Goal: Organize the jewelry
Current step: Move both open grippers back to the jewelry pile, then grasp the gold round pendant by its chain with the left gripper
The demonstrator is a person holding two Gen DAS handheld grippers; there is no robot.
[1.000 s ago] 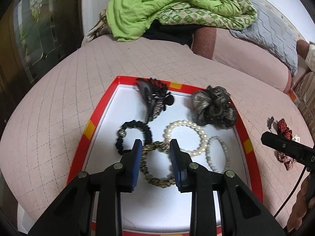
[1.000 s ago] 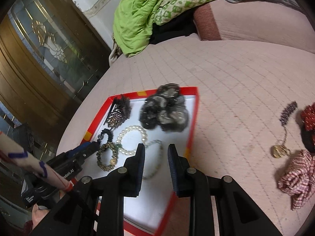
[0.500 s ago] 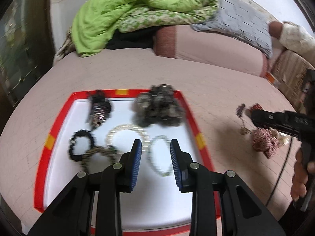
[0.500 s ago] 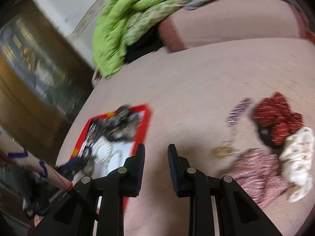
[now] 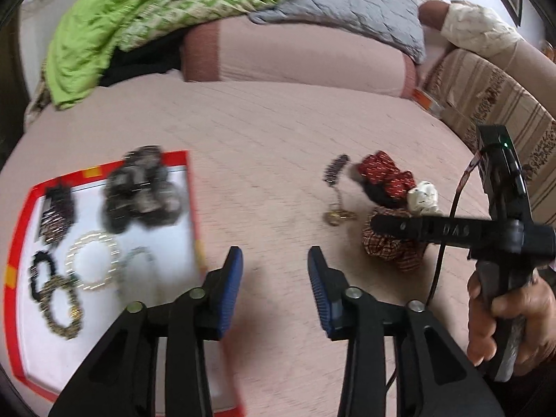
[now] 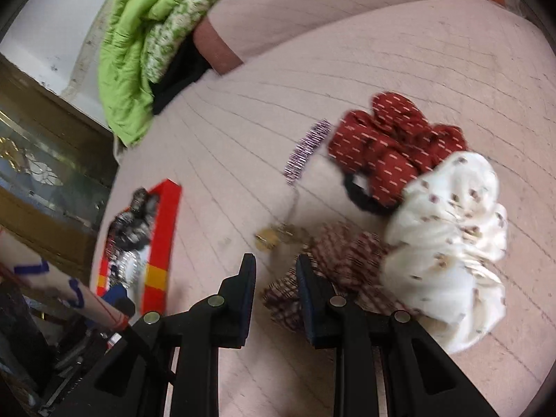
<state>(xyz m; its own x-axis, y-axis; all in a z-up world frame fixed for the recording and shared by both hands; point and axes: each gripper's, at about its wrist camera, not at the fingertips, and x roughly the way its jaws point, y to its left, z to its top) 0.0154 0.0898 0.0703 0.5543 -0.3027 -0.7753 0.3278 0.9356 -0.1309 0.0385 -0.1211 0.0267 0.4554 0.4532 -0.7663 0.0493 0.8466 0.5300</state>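
A red-rimmed white tray point(image 5: 189, 180) lies on the pink bed at the left, with a dark scrunchie point(image 5: 140, 194), a pearl bracelet point(image 5: 92, 260), a beaded bracelet point(image 5: 62, 307) and a hair claw point(image 5: 55, 212) in it. Right of it lie a gold pendant point(image 5: 335, 217), a purple comb clip point(image 5: 335, 170), a red scrunchie point(image 6: 392, 153), a white scrunchie point(image 6: 448, 229) and a checked scrunchie point(image 6: 344, 260). My left gripper point(image 5: 274, 271) is open and empty over bare bed. My right gripper point(image 6: 274, 271) is open, empty, just before the pendant point(image 6: 267, 238) and checked scrunchie.
A green blanket point(image 5: 114, 17) and a grey quilt point(image 5: 354, 3) are piled on a pink bolster point(image 5: 295, 59) at the back. A striped cushion point(image 5: 500, 104) lies at the right. A dark wooden door point(image 6: 31, 160) stands left of the bed.
Both grippers have swung right, away from the tray. The right gripper has moved close to the loose pile of scrunchies and the pendant. Both stay open and empty.
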